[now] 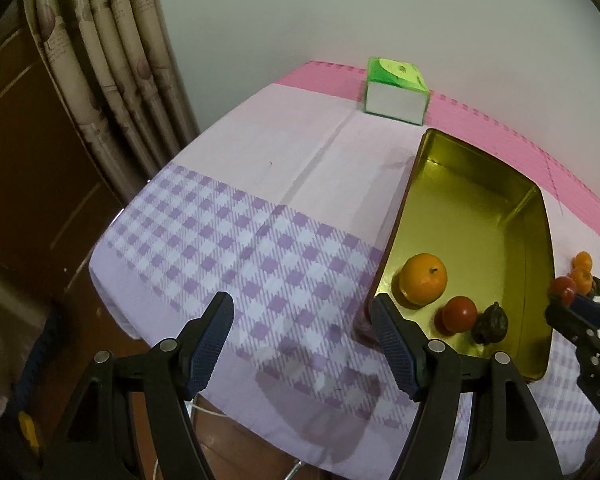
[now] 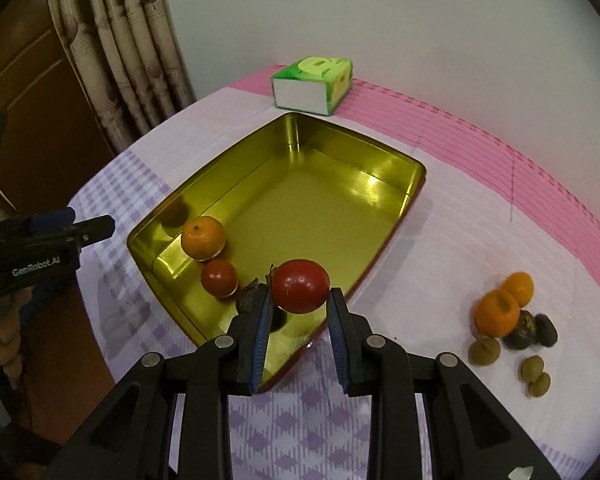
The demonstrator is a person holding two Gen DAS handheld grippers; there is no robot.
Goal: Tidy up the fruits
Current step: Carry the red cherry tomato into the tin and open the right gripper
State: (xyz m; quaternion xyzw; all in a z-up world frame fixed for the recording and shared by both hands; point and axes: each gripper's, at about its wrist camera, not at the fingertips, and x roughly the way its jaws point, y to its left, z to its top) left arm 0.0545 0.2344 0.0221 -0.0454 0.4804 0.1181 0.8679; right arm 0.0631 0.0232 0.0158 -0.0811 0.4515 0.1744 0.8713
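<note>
Clamping a red tomato [image 2: 299,286], the right hand-held gripper [image 2: 300,304] half-hides a dark fruit [image 2: 247,298] (left hand-held gripper [image 1: 302,312] spread).

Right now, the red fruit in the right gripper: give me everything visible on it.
The red fruit is round, smooth and glossy, tomato-like, with a small dark stem stub on its left side. It sits between the right gripper fingertips, both blue pads against its sides, lifted over the near end of the gold tin. A dark shadow lies on the tin floor beneath it. In the left wrist view it shows only partly, at the tin's far rim.
</note>
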